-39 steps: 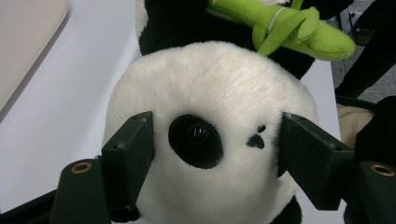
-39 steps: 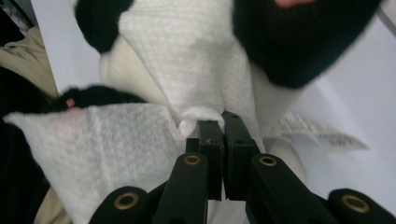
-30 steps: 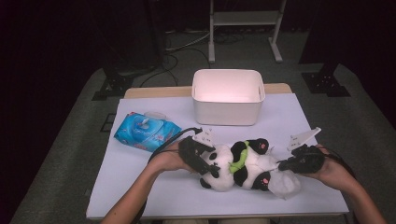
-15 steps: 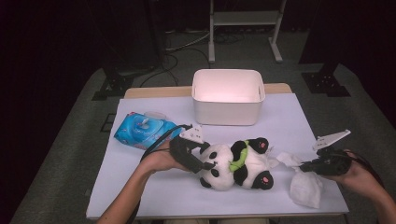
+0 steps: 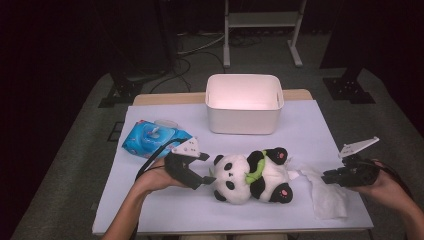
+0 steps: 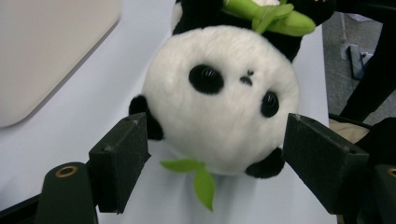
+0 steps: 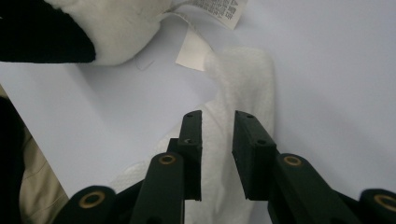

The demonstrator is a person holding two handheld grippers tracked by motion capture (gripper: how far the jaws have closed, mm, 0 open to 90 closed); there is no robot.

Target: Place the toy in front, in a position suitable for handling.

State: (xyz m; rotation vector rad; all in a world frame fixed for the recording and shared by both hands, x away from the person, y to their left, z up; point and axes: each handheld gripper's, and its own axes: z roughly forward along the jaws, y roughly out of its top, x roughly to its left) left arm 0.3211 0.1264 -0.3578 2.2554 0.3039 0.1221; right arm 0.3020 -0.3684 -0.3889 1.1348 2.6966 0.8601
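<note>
Black-and-white plush panda lies centre of counter, head toward left hand-held gripper, jaws wide, flanking the head, not pressing. Crumpled white wipe lies beside right hand-held gripper, jaws just opened narrowly above it, holding nothing.

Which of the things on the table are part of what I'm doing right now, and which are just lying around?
In the job:
- toy panda, between the open left claw
- white wipe, under the right claw, jaws just opening

Lying about:
- white bin
- blue wipes pack
</note>
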